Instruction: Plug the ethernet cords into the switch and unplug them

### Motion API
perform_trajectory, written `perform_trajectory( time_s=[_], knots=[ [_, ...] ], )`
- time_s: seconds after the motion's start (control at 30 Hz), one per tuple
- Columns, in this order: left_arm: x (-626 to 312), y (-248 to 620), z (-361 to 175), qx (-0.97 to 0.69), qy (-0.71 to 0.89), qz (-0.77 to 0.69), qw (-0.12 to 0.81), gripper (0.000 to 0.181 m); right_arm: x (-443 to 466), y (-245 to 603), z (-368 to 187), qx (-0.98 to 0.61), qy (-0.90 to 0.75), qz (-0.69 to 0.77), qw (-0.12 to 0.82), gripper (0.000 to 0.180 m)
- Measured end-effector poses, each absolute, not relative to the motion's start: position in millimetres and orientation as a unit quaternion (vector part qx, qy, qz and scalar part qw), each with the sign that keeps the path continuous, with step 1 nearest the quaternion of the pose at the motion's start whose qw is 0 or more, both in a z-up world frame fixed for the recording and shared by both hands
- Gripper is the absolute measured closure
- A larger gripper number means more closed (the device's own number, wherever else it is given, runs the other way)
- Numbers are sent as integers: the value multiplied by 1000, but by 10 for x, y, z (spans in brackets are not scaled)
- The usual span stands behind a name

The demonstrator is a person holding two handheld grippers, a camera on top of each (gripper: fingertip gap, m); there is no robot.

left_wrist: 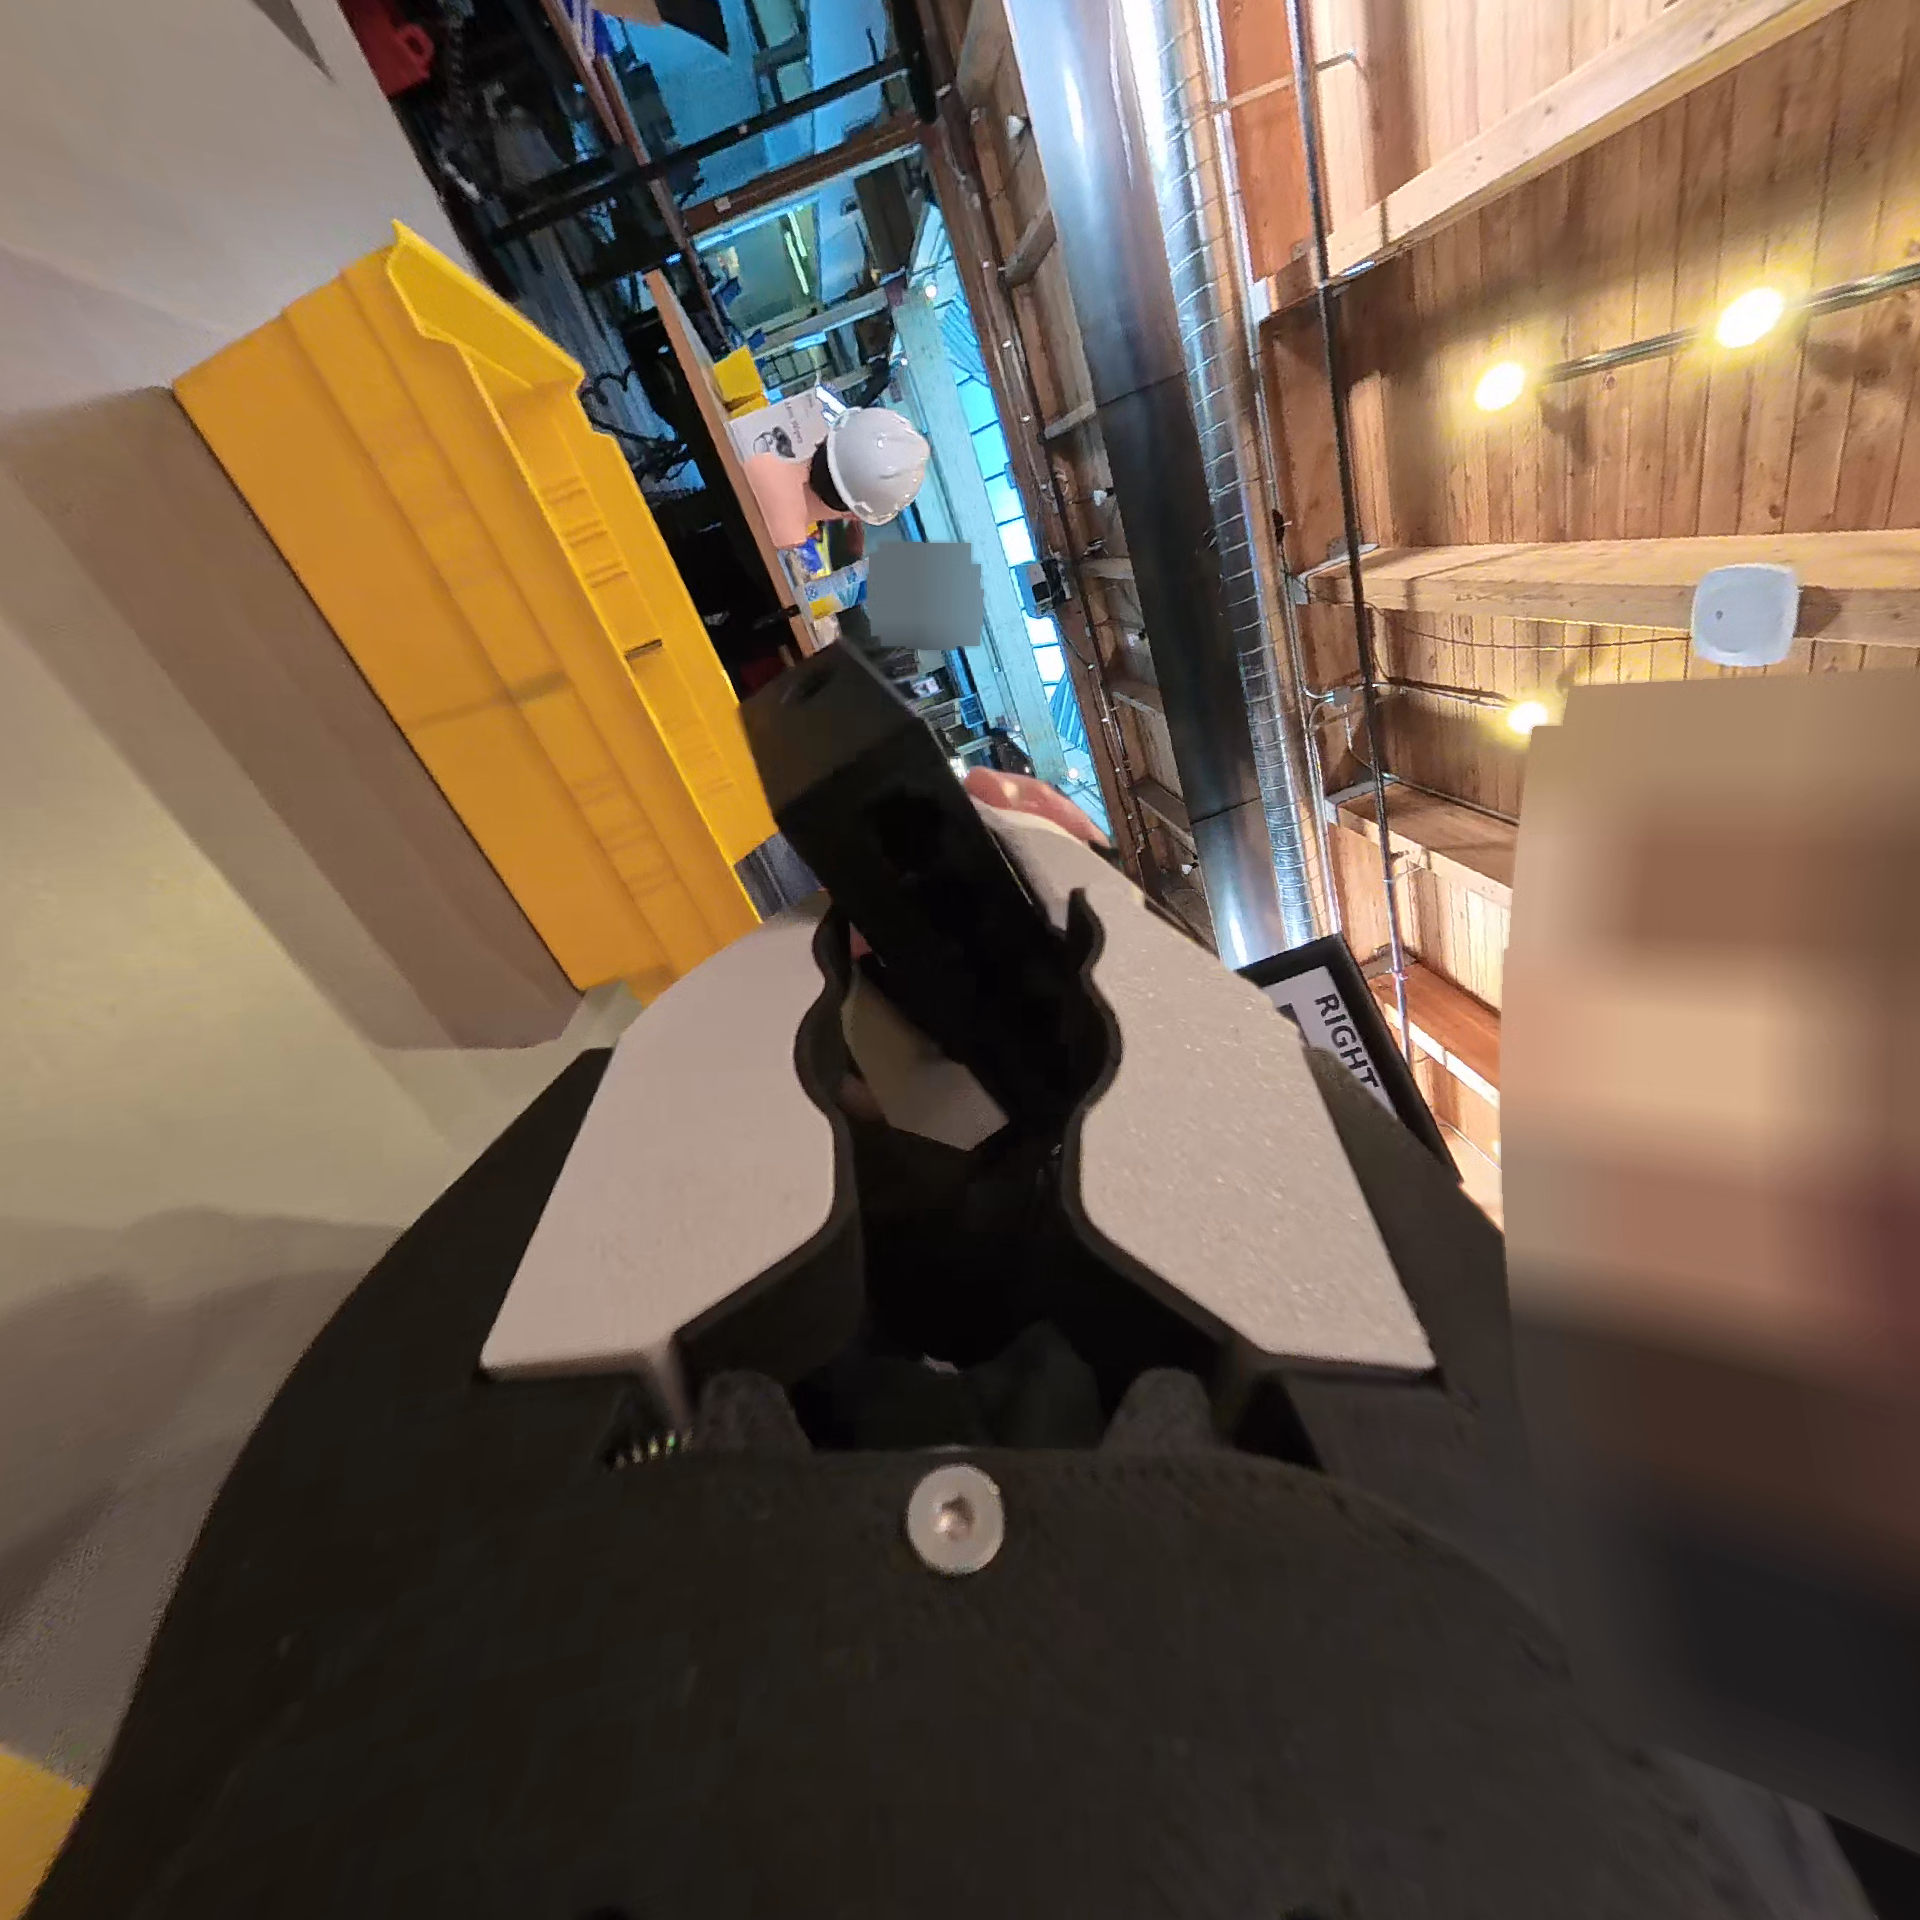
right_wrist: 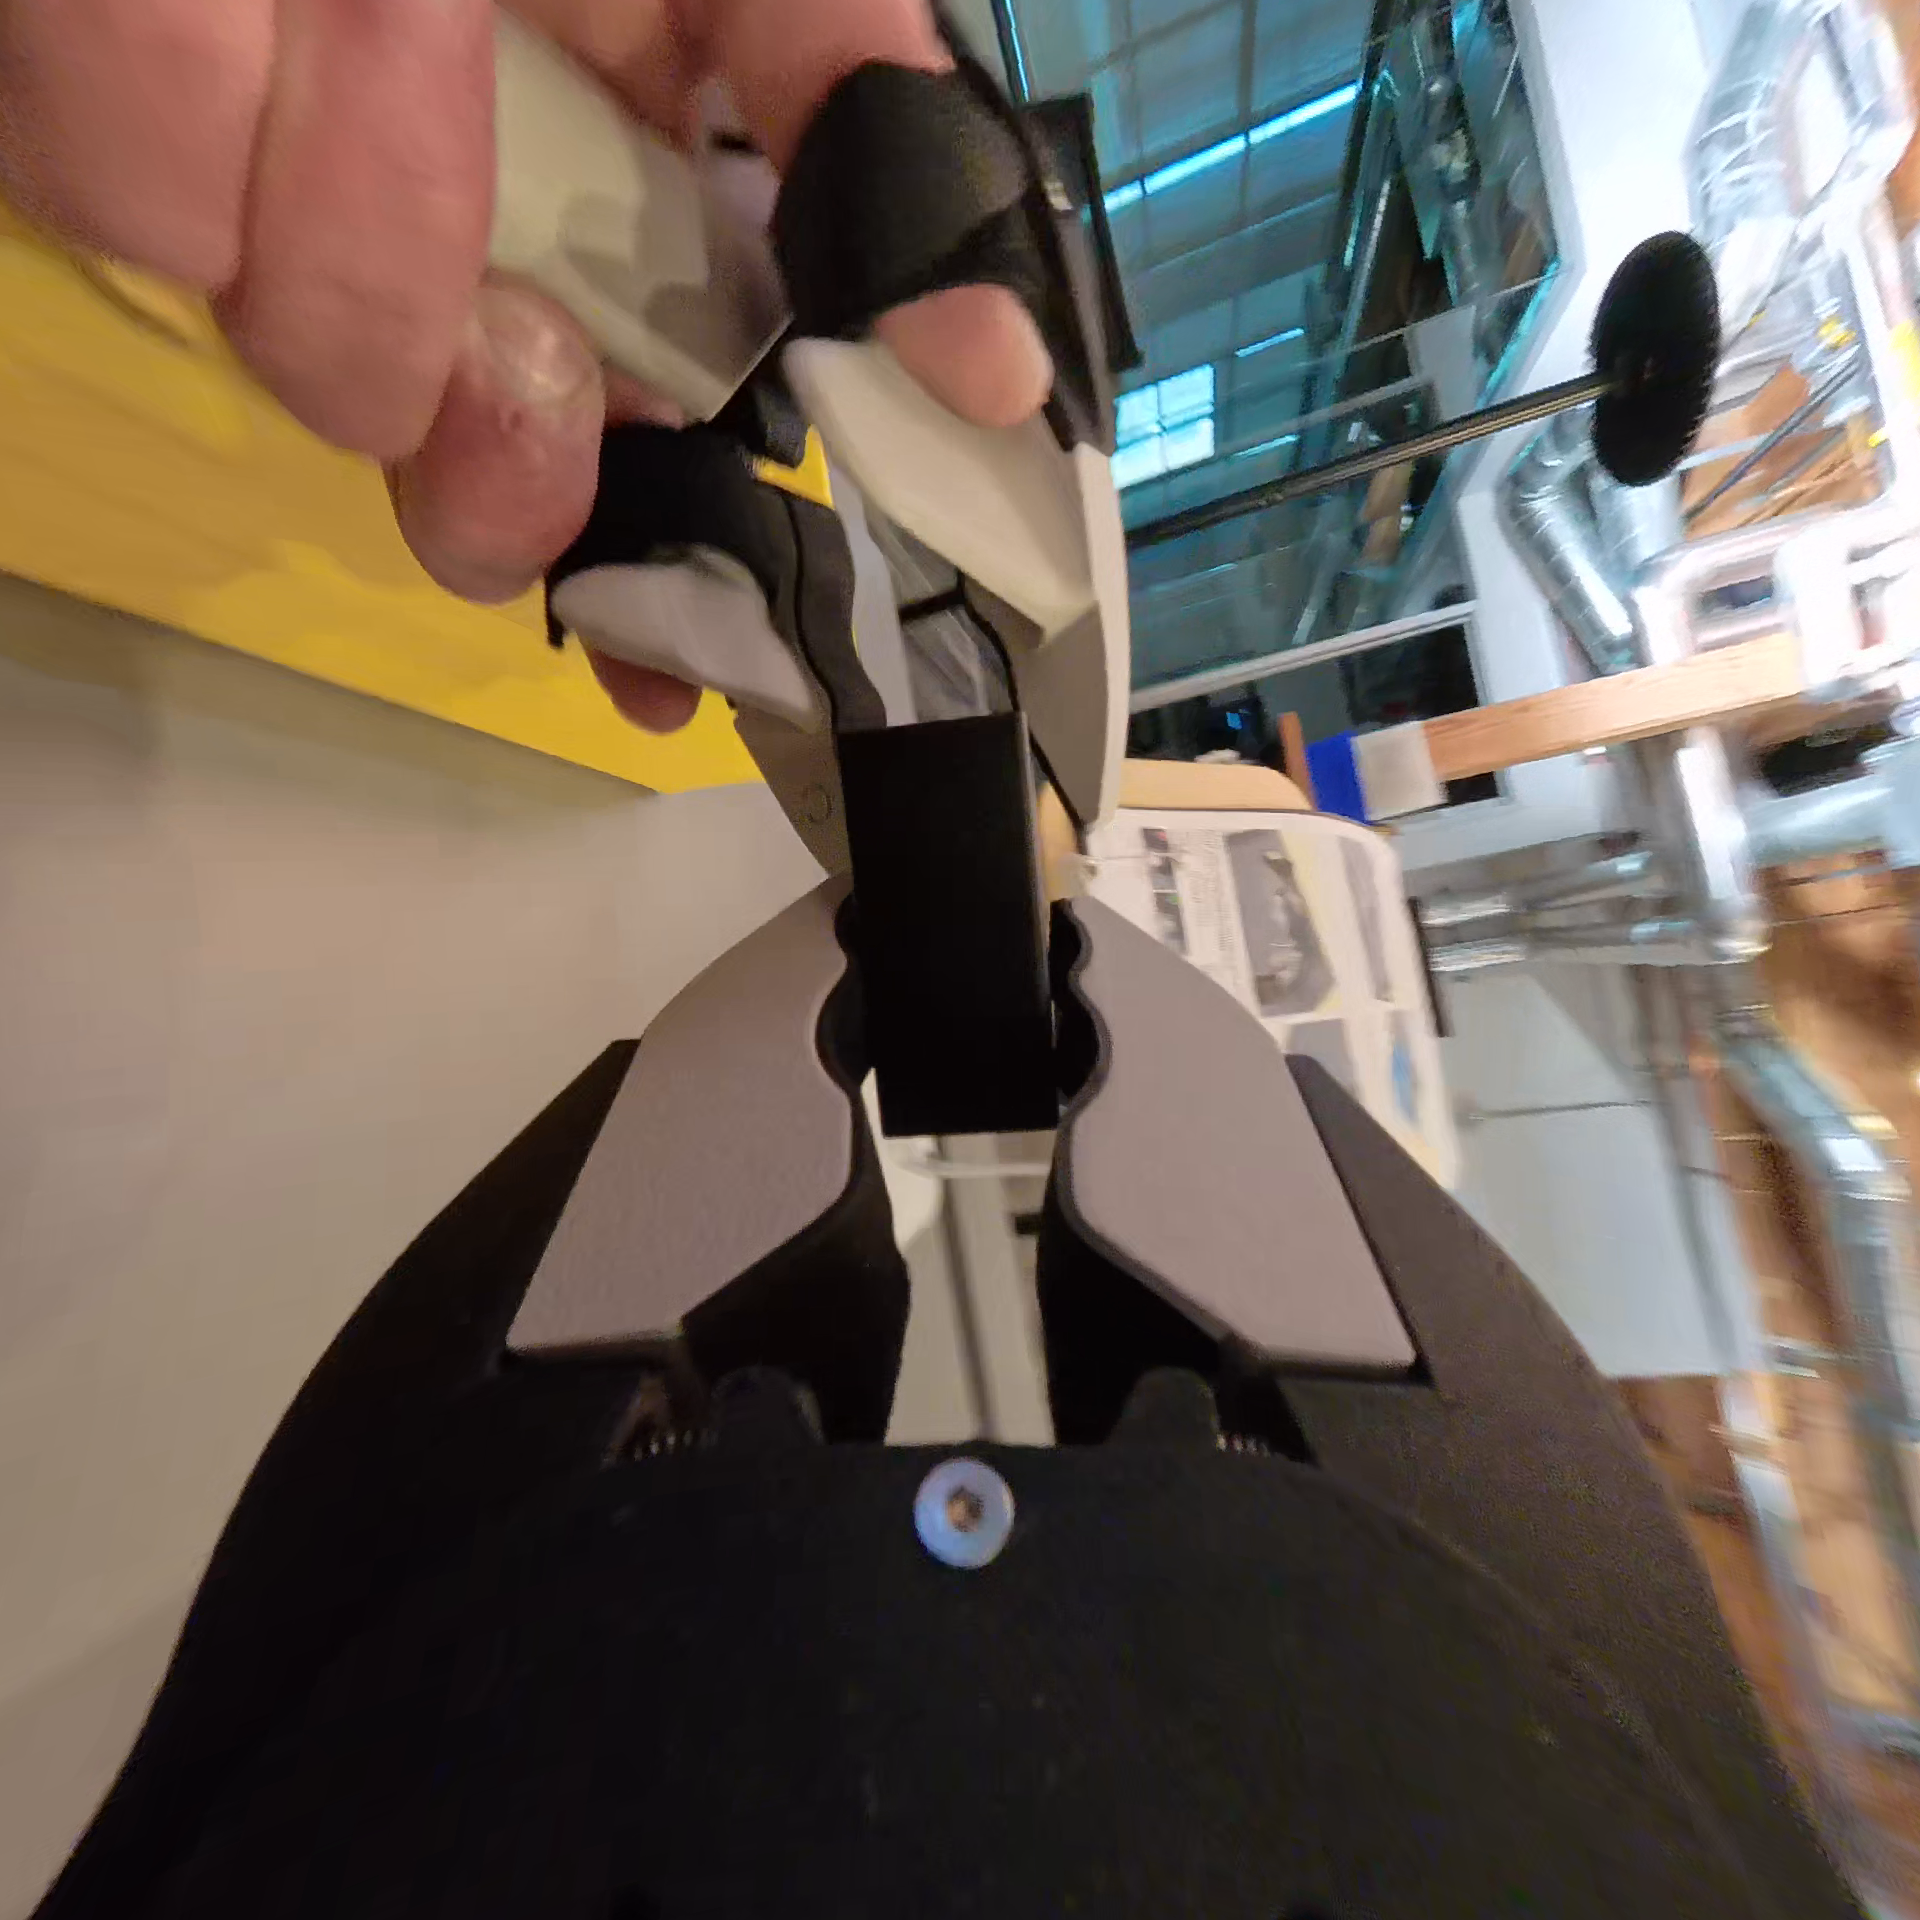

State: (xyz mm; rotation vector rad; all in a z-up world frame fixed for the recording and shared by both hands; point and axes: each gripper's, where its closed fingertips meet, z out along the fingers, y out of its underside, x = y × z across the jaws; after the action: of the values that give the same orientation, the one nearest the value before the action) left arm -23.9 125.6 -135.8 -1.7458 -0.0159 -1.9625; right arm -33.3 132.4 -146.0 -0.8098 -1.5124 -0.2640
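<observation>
The switch is a small black box [left_wrist: 883,831], held in the air between both grippers. My left gripper [left_wrist: 956,935] is shut on one end of it. My right gripper [right_wrist: 951,914] is shut on the other end of the switch [right_wrist: 945,935]. In the right wrist view the left gripper [right_wrist: 966,748] comes in from above with a person's hand [right_wrist: 364,260] around it. A grey finger [left_wrist: 1039,847] of the right gripper shows behind the switch in the left wrist view. I see no ethernet cord clearly in either view.
A yellow plastic bin [left_wrist: 468,582] stands on the white table [left_wrist: 156,935]; it also shows in the right wrist view [right_wrist: 208,499]. Printed sheets [right_wrist: 1278,935] lie past the switch. A figure with a white hard hat [left_wrist: 878,462] is far behind.
</observation>
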Motion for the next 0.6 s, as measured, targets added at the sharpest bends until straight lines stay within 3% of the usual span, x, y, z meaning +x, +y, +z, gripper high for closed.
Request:
perform_trajectory(
  time_s=[0.17,0.33,0.43,0.5,0.6],
  knots=[
    [-359,1357,-1311,-686,65,-623,371,114,-196,1348,-1360,-412,-645,-4,643,150],
    [-233,1311,-1355,-743,213,-449,449,56,-188,1379,-1454,-419,-661,-27,622,150],
    [-152,1290,-1497,-766,255,-379,452,57,-279,1285,-1488,-404,-674,-28,618,150],
    [-79,1221,-1573,-764,272,-392,434,71,-320,1238,-1470,-396,-675,-28,622,149],
    [-67,1204,-1571,-758,271,-406,433,73,-345,1174,-1432,-391,-672,-12,629,150]
  ],
)
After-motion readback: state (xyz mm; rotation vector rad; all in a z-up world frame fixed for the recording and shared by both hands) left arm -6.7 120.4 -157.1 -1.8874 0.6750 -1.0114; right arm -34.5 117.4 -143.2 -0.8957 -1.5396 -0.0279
